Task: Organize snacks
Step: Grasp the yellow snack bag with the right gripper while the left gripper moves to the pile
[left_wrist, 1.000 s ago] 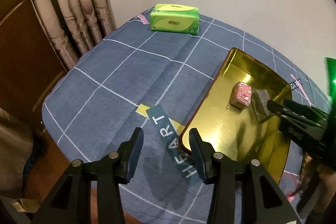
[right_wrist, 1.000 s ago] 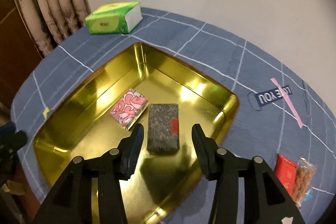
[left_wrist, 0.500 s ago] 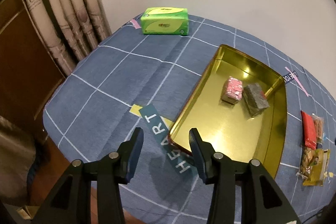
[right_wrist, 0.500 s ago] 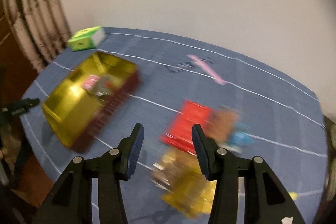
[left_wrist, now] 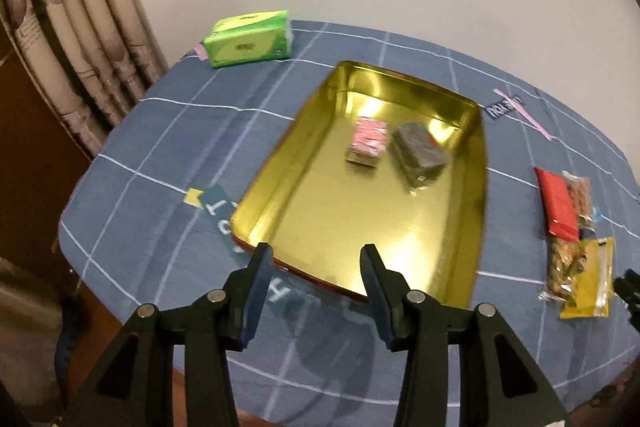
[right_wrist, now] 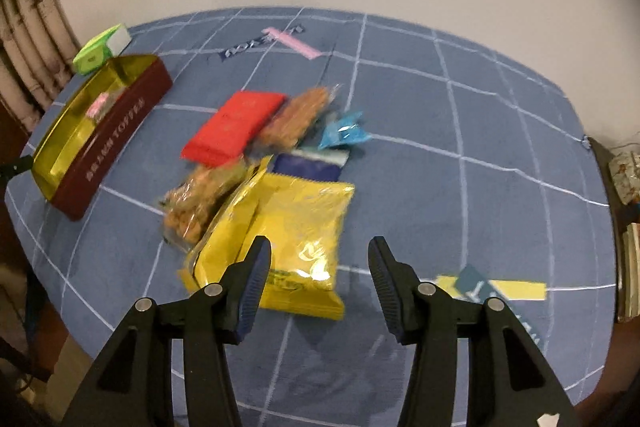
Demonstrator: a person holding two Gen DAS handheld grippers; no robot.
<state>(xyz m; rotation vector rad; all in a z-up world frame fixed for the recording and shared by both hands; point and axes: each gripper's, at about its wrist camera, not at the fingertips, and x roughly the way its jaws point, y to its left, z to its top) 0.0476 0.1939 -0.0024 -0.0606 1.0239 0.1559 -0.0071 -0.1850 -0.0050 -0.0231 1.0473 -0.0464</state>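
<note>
Right wrist view shows the right gripper (right_wrist: 318, 267) hanging empty over the heap of loose snacks, its fingers (right_wrist: 252, 279) apart and pointed down at the yellow packet (right_wrist: 292, 231), which lies nearest that gripper on the blue checked surface (right_wrist: 480, 131). Left wrist view has the left gripper (left_wrist: 318, 275) idle at the near edge of the gold tin (left_wrist: 476, 187), fingers spread too, holding nothing. I'd judge the step in hand to be the reach for the next snack: two are already in the tin, a pink pack (left_wrist: 369, 139) and a grey pack (left_wrist: 418, 153) lying side by side toward its far end. The yellow packet looks the likely pick. Its long axis runs roughly away from the right gripper, tilted a little to the left, so the spread fingers would straddle its width if they come straight down; being a soft pouch, it probably wants a pinch well in from the edge. A bag of nuts (right_wrist: 200, 203) touches its left side and a dark blue packet (right_wrist: 308, 167) sits at its far end, with a red box (right_wrist: 236, 125) and a second nut bag (right_wrist: 300, 119) beyond, so a clean descent matters. The tin stands off toward the left edge of the surface.
</note>
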